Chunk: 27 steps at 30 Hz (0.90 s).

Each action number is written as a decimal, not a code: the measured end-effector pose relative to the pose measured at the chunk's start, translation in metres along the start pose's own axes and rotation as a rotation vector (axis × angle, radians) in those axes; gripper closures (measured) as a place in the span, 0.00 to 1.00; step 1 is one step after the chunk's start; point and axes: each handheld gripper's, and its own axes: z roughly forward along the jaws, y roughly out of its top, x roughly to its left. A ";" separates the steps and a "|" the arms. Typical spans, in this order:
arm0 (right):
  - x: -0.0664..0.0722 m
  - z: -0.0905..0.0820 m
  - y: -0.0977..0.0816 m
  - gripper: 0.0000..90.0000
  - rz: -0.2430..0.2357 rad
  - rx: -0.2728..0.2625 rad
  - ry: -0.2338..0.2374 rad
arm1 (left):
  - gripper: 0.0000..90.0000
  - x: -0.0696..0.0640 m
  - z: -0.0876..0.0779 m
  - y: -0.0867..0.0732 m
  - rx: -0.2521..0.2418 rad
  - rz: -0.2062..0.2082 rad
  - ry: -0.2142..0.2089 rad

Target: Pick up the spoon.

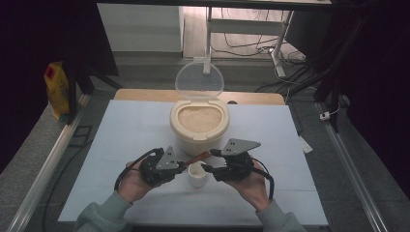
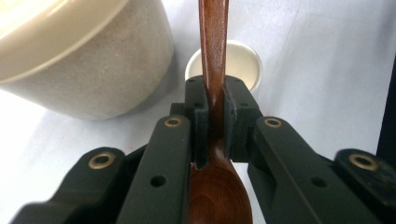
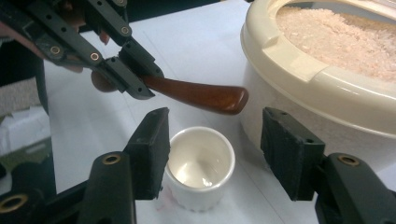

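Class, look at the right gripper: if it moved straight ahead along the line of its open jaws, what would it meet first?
Most likely the small white cup, which sits between the right gripper's open jaws. Beyond it hangs the wooden spoon held by the left gripper, though it seems higher; depth is hard to judge.

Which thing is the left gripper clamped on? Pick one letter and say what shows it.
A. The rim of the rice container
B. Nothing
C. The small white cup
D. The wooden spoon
D: in the left gripper view the pads of the left gripper press on the neck of the wooden spoon, with its handle reaching out over the small white cup.
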 end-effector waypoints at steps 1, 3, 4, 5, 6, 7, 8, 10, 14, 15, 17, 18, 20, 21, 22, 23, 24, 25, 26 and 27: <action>0.000 0.001 -0.001 0.47 0.007 -0.007 -0.003 | 0.90 0.000 0.000 0.000 -0.008 -0.002 0.004; 0.001 0.002 -0.002 0.47 0.021 -0.027 -0.004 | 0.90 0.000 -0.001 0.000 -0.023 -0.010 0.012; 0.002 0.002 -0.002 0.47 0.029 -0.033 -0.004 | 0.90 0.000 -0.001 0.000 -0.029 -0.013 0.011; 0.002 0.003 -0.002 0.47 0.037 -0.045 -0.003 | 0.90 0.000 -0.001 -0.001 -0.034 -0.015 0.011; 0.003 0.003 -0.002 0.47 0.043 -0.057 -0.004 | 0.90 0.000 -0.001 -0.001 -0.034 -0.015 0.010; 0.003 0.004 -0.002 0.48 0.048 -0.063 -0.006 | 0.90 -0.001 0.000 -0.001 -0.035 -0.015 0.010; 0.004 0.004 -0.002 0.48 0.052 -0.071 -0.007 | 0.90 -0.001 0.000 0.000 -0.037 -0.014 0.007; 0.004 0.005 -0.003 0.49 0.060 -0.087 -0.008 | 0.90 -0.002 0.001 0.000 -0.043 -0.012 -0.007; 0.005 0.006 -0.004 0.55 0.093 -0.125 0.007 | 0.90 -0.005 0.002 0.002 -0.053 -0.009 0.001; 0.005 0.005 -0.004 0.57 0.098 -0.130 0.009 | 0.90 -0.006 0.002 0.002 -0.056 -0.007 0.003; 0.005 0.005 -0.004 0.59 0.114 -0.149 0.003 | 0.90 -0.006 0.002 0.002 -0.063 -0.008 0.007; 0.004 0.004 -0.004 0.61 0.121 -0.151 0.004 | 0.90 -0.006 0.002 0.002 -0.064 -0.008 0.009; 0.004 0.004 -0.004 0.64 0.139 -0.171 0.005 | 0.90 -0.008 0.002 0.002 -0.068 -0.006 0.016; 0.003 0.003 -0.004 0.65 0.149 -0.178 0.008 | 0.90 -0.008 0.002 0.003 -0.067 -0.004 0.019; 0.003 0.003 -0.005 0.66 0.156 -0.185 0.011 | 0.90 -0.009 0.002 0.003 -0.067 -0.003 0.021; 0.003 0.003 -0.005 0.67 0.160 -0.187 0.010 | 0.90 -0.009 0.003 0.003 -0.065 -0.002 0.023; 0.003 0.003 -0.004 0.67 0.165 -0.192 0.010 | 0.90 -0.009 0.003 0.003 -0.063 -0.001 0.023; 0.003 0.003 -0.004 0.68 0.169 -0.195 0.016 | 0.89 -0.010 0.003 0.003 -0.060 0.000 0.023; 0.003 0.003 -0.004 0.68 0.172 -0.197 0.021 | 0.89 -0.010 0.004 0.003 -0.056 0.002 0.026; 0.004 0.004 -0.004 0.69 0.174 -0.201 0.020 | 0.89 -0.010 0.004 0.003 -0.053 0.004 0.029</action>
